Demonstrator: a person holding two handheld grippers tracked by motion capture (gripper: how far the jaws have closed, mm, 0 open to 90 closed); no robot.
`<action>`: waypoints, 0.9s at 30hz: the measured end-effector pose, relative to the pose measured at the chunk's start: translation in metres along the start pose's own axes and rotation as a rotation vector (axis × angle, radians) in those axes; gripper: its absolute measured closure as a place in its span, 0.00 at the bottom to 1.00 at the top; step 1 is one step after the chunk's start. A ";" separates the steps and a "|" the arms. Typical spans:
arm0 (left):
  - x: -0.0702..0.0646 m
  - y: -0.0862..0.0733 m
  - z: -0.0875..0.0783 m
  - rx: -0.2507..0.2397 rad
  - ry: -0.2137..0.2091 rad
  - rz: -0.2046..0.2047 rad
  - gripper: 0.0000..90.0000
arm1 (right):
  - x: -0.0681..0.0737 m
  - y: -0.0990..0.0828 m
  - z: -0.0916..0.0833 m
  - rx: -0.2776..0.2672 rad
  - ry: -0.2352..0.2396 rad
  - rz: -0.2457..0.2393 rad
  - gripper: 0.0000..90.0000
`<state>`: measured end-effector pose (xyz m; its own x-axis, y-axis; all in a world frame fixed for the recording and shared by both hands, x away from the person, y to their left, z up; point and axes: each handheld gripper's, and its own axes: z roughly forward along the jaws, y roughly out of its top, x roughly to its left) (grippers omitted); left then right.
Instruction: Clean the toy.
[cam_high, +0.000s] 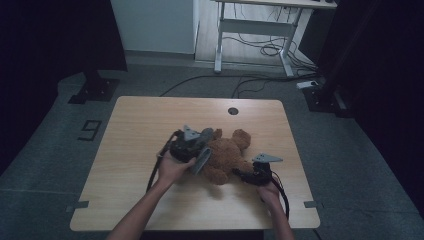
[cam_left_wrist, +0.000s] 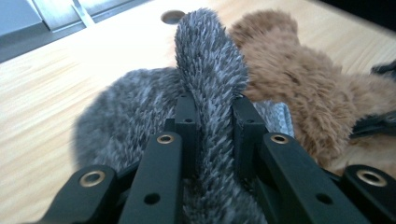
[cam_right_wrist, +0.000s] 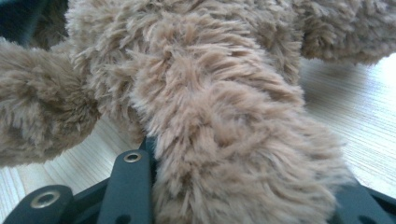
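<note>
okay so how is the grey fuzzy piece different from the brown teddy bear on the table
Colour: the grey fuzzy piece is speckled grey and white; the brown teddy bear is tan-brown all over.
Shape: the grey piece is a flat, flap-like strip; the bear is a stuffed body with limbs.
Grip: the left gripper pinches the grey piece, standing it upright; the right gripper clamps a limb of the bear, which lies on the table.
Both are plush and held.

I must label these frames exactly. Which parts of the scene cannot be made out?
- Brown plush toy: its face, turned from every view.
- Grey furry piece: whole shape, hidden by the left hand-held gripper in the high view.
- Right hand-held gripper: its pads, buried in brown fur.
</note>
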<state>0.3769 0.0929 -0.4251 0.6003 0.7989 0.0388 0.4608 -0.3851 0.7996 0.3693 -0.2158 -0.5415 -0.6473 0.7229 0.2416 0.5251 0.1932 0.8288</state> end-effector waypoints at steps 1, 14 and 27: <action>0.004 -0.003 -0.005 -0.006 0.019 0.000 0.84 | 0.000 0.000 0.000 0.001 0.000 0.001 0.60; 0.045 -0.058 -0.006 0.030 0.032 -0.151 0.84 | -0.001 -0.002 0.001 -0.002 0.009 0.003 0.60; 0.058 -0.079 0.015 0.106 0.047 -0.197 0.84 | -0.002 0.000 0.006 -0.010 -0.014 0.019 0.60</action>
<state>0.3853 0.1627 -0.4949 0.4620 0.8830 -0.0822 0.6335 -0.2637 0.7274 0.3737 -0.2132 -0.5447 -0.6298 0.7354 0.2500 0.5312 0.1730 0.8294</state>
